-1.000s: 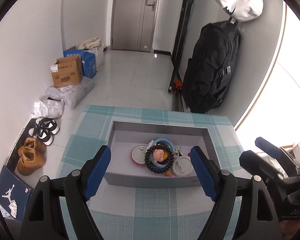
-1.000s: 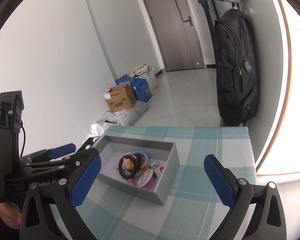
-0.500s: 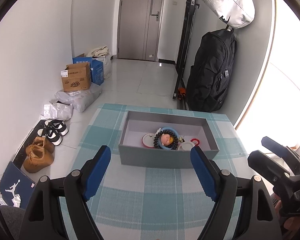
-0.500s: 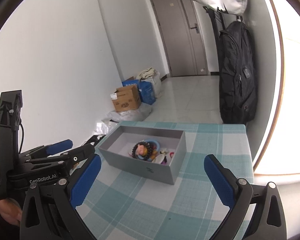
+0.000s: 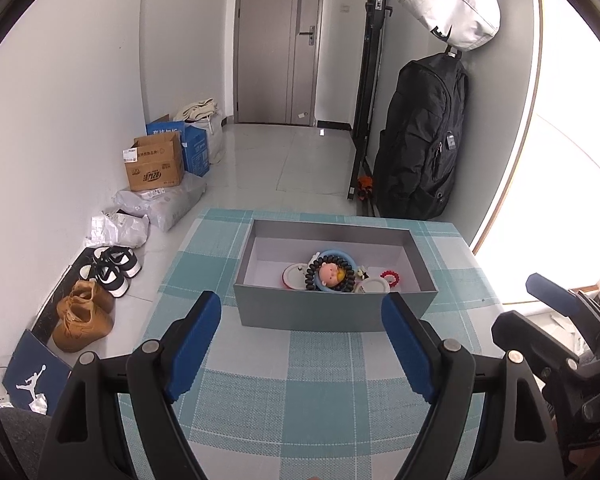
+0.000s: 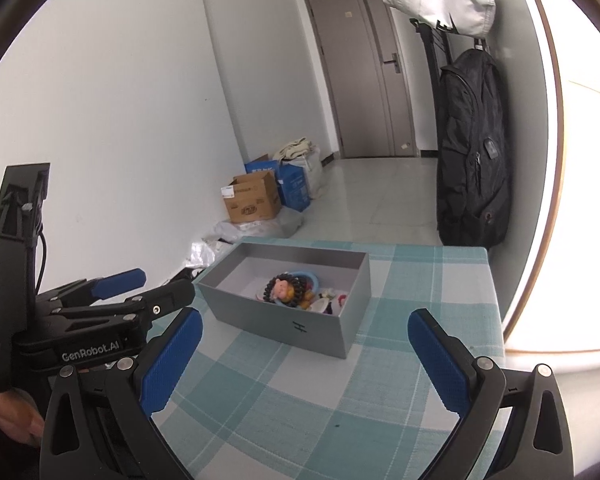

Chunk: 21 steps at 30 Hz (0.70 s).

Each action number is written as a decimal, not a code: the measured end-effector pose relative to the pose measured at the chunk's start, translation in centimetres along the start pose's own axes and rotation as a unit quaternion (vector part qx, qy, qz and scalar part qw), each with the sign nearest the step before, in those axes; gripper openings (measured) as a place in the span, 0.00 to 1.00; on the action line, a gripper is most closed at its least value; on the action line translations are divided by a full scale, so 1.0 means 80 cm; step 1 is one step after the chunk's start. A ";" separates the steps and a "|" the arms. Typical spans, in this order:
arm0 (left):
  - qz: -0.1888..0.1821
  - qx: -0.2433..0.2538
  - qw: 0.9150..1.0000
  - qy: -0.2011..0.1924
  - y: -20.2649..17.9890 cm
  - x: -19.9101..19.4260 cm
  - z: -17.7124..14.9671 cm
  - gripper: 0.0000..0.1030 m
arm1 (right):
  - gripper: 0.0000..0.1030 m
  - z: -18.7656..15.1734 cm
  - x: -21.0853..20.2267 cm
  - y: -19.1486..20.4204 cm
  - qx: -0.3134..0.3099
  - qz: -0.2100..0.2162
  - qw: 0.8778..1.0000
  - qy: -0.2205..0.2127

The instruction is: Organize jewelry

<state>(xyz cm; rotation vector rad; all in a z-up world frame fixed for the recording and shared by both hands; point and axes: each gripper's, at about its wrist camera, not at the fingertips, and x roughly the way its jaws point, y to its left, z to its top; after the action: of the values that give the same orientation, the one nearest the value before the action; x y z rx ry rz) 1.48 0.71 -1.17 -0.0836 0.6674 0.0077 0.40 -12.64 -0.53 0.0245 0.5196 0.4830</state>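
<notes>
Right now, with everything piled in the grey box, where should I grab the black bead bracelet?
Take the black bead bracelet by its left arc, coming straight down from above. It lies flat around the doll head, and the grey box walls block any sideways approach.

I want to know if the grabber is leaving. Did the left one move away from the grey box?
Yes. The left gripper pulled back from the grey box: earlier its pads flanked the box, now they sit short of it, with more checked cloth showing.
</notes>
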 end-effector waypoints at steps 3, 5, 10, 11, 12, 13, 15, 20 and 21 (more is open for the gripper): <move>0.002 0.004 1.000 0.000 -0.002 -0.001 -0.001 0.77 | 1.00 0.000 0.000 0.001 0.000 0.003 1.000 0.000; 0.001 0.005 1.000 0.001 -0.003 -0.001 -0.001 0.77 | 1.00 0.001 0.000 0.001 -0.002 0.002 1.000 -0.002; 0.005 0.004 1.000 0.000 -0.003 -0.002 -0.001 0.77 | 1.00 0.000 0.000 -0.001 0.005 0.002 1.000 0.000; 0.004 0.002 1.000 0.000 -0.003 -0.003 -0.001 0.77 | 1.00 0.000 -0.001 -0.002 0.007 0.002 1.000 -0.001; 0.003 0.002 1.000 0.000 -0.003 -0.004 -0.001 0.77 | 1.00 0.000 -0.001 -0.003 0.008 0.002 1.000 -0.001; 0.002 0.002 1.000 0.000 -0.004 -0.004 -0.002 0.77 | 1.00 0.000 -0.001 -0.003 0.009 0.001 1.000 0.000; 0.003 0.004 1.000 -0.001 -0.006 -0.006 -0.002 0.77 | 1.00 0.000 -0.002 -0.004 0.010 0.001 1.000 0.000; 0.002 0.002 1.000 0.005 -0.004 -0.002 0.000 0.77 | 1.00 0.000 -0.001 -0.006 0.011 0.000 1.000 0.001; 0.003 0.002 1.000 0.006 -0.004 -0.002 0.000 0.77 | 1.00 0.000 -0.001 -0.006 0.011 0.000 1.000 0.002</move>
<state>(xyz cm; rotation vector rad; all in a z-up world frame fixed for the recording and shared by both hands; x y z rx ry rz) 1.40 0.43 -1.04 -0.0783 0.6788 0.0110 0.52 -13.08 -0.57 0.0441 0.5278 0.4773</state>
